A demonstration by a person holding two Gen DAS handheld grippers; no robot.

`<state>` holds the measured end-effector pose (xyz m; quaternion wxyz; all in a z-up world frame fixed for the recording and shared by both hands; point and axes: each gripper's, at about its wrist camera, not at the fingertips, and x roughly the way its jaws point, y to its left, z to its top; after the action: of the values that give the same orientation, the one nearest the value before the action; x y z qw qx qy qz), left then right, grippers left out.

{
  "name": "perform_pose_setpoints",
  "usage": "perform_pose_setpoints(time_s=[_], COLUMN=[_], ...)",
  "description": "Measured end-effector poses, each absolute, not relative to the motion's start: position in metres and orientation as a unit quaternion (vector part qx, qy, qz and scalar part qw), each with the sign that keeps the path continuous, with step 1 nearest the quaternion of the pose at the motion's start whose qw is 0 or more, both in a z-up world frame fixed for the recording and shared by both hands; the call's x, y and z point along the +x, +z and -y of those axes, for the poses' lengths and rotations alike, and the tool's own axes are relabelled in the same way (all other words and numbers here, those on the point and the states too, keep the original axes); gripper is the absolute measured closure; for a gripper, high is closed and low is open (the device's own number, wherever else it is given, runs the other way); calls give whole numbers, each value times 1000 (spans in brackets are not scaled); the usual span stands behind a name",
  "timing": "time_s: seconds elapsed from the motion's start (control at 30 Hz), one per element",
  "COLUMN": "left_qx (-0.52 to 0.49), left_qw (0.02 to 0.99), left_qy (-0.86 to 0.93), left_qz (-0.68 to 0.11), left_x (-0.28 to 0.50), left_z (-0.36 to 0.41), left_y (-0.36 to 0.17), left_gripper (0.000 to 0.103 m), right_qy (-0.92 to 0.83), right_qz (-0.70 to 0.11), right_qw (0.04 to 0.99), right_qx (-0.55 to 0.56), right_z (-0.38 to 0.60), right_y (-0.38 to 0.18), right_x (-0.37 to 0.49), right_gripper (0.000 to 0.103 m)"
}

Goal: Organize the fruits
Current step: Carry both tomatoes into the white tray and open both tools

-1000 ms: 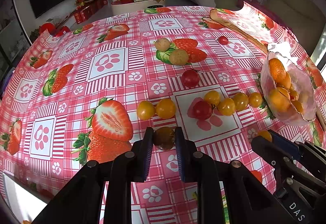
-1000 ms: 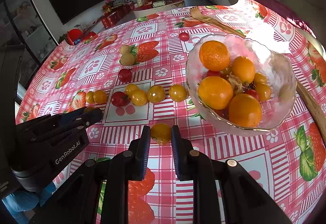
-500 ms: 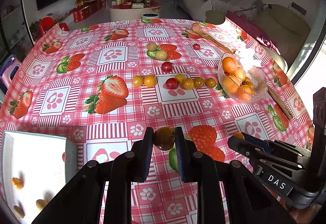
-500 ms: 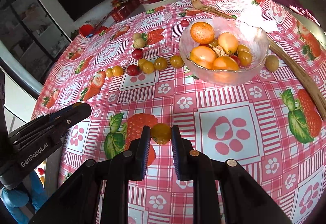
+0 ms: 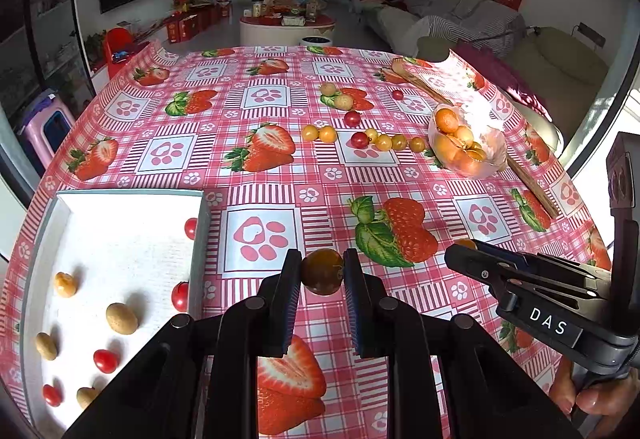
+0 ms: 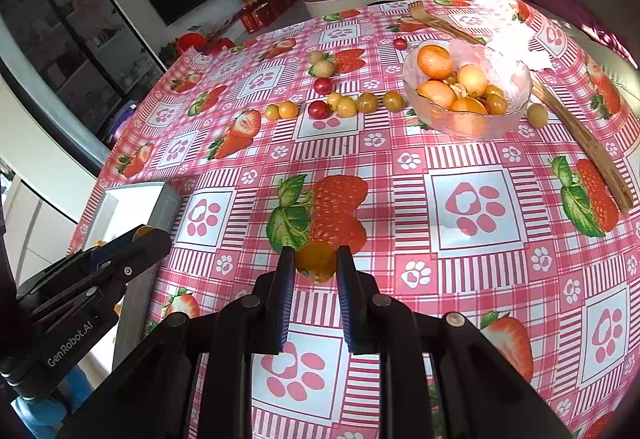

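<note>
My left gripper (image 5: 322,271) is shut on a dark yellow-brown cherry tomato (image 5: 322,272), held above the tablecloth just right of the white tray (image 5: 120,211). My right gripper (image 6: 316,262) is shut on a yellow cherry tomato (image 6: 316,261), above the near middle of the table. The tray holds several red tomatoes and small tan fruits (image 5: 121,318). A row of yellow and red cherry tomatoes (image 5: 384,141) lies far off, beside a glass bowl (image 5: 466,147) of oranges and tomatoes. The bowl (image 6: 466,91) also shows in the right wrist view.
A wooden fork (image 6: 576,119) lies along the bowl's right side. Two pale round fruits (image 5: 336,97) and two red tomatoes (image 5: 352,118) lie further back. A loose greenish fruit (image 6: 537,115) sits right of the bowl. The tray's corner (image 6: 160,199) shows at left.
Both grippers have pulled back from the fruit row and bowl toward the near side and left, each still holding its tomato. The white tray has come fully into the left wrist view.
</note>
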<state>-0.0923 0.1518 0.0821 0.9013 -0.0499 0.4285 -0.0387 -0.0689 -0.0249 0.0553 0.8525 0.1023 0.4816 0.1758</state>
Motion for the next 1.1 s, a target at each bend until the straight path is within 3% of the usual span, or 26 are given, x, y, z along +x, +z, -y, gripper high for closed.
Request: perform_pose_setpoints(time_s=[0.33, 0.63, 1.1], left_qx=[-86, -113, -104], left_qw=[910, 891, 866], left_qy=[25, 109, 137], left_qz=[-404, -425, -469], left_x=[-152, -214, -221], left_z=[-226, -296, -313], left_y=[88, 57, 20], left_gripper=[80, 80, 80], right_qy=[236, 316, 336], right_qz=[-477, -496, -532], right_qw=[844, 808, 770], right_qx=[59, 15, -106], right_z=[-41, -128, -221], right_y=[78, 77, 43], right_x=[-93, -109, -110], right_gripper=[81, 80, 80])
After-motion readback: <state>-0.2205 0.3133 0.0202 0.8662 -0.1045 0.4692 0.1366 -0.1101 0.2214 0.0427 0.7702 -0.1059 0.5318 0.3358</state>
